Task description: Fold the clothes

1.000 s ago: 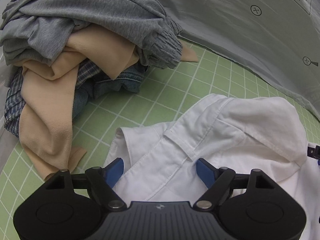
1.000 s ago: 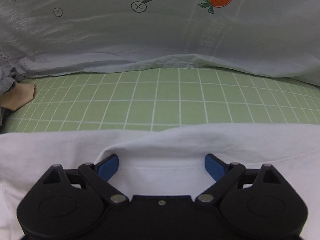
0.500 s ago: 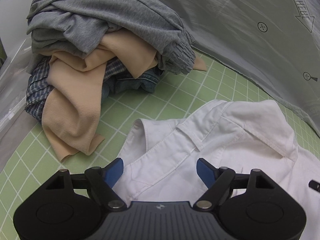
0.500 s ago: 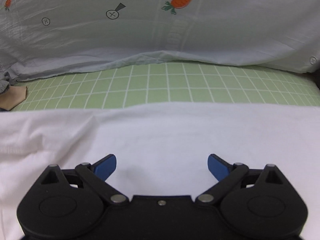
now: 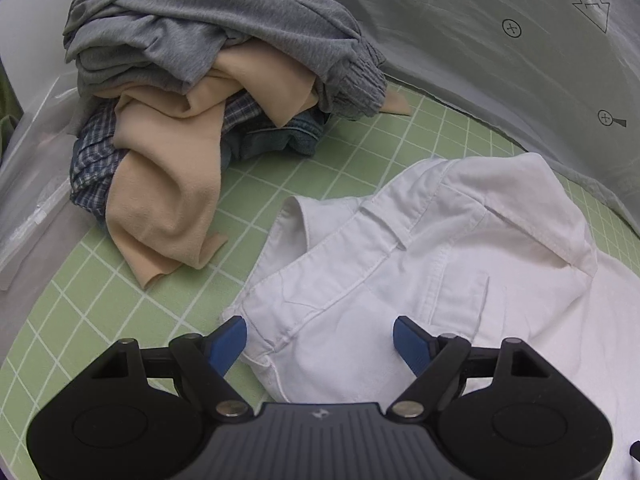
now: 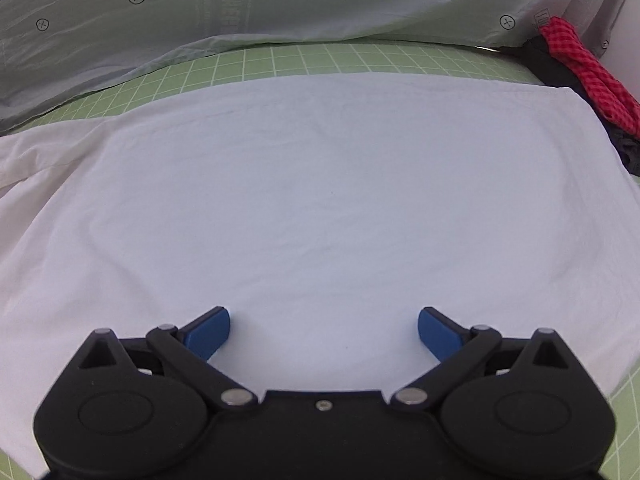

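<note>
Left hand-held gripper released, blue fingers spread, nothing between them; white shirt collar end directly ahead on green grid worktop. Clothes pile beyond, front-left. Right hand-held gripper released over flat shirt body; red checked cloth far right.

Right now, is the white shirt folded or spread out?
Mostly spread: the white shirt lies flat on the green mat, collar end rumpled; both grippers open above it.
</note>
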Demonstrator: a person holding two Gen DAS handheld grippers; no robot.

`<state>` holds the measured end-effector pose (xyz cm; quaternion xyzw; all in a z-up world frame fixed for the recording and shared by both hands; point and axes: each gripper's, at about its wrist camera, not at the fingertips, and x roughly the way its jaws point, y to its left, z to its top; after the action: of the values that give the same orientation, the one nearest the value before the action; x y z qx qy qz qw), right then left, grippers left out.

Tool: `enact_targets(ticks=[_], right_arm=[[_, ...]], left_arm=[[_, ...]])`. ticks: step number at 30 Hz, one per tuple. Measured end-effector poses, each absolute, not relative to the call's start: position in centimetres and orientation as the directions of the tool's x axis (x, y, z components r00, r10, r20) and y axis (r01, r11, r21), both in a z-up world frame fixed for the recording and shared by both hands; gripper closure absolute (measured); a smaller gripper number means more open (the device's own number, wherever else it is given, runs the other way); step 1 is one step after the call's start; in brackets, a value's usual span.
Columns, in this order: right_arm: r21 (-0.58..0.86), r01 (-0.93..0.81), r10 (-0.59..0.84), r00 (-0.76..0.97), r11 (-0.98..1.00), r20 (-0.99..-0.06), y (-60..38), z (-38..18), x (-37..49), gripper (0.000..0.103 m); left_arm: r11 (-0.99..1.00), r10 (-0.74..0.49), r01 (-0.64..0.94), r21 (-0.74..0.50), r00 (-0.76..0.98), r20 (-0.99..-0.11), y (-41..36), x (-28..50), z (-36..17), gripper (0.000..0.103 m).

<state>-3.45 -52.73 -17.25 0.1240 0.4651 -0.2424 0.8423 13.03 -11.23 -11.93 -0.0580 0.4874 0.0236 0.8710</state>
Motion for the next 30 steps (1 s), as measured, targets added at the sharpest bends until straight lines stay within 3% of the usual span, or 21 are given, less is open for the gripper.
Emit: enact_targets(ticks=[5, 17, 20, 22, 23, 30], right_arm=[[-0.005, 0.517, -0.284, 0.462, 0.856, -0.840, -52.9, -17.1, -4.1, 0.001], [0.057, 0.583, -0.289, 0.483, 0.811, -0.827, -55.7, -15.8, -5.9, 0.001], [0.071, 0.632, -0.314, 0.476, 0.772, -0.821, -57.2, -15.6, -6.8, 0.001], [0.078, 0.662, -0.331, 0.468, 0.745, -0.819, -58.1, -15.5, -7.5, 0.001], [0.080, 0.676, -0.338, 0.464, 0.733, -0.819, -58.6, -15.5, -7.9, 0.001], [0.089, 0.749, -0.367, 0.421, 0.657, -0.829, -60.8, -15.9, -10.2, 0.001]], left_arm=[[0.951, -0.069, -0.228, -0.211, 0.509, -0.858, -9.8, 10.6, -13.1, 0.022], [0.879, -0.157, -0.306, -0.364, 0.535, -0.830, -9.6, 10.4, -14.7, 0.024], [0.882, -0.178, -0.276, -0.381, 0.553, -0.814, -9.9, 10.5, -14.8, 0.037], [0.882, -0.203, -0.250, -0.399, 0.564, -0.801, -10.0, 10.5, -14.6, 0.055], [0.879, -0.222, -0.235, -0.415, 0.570, -0.791, -10.1, 10.5, -14.4, 0.071], [0.890, -0.249, -0.167, -0.424, 0.601, -0.759, -11.1, 9.8, -12.2, 0.086]])
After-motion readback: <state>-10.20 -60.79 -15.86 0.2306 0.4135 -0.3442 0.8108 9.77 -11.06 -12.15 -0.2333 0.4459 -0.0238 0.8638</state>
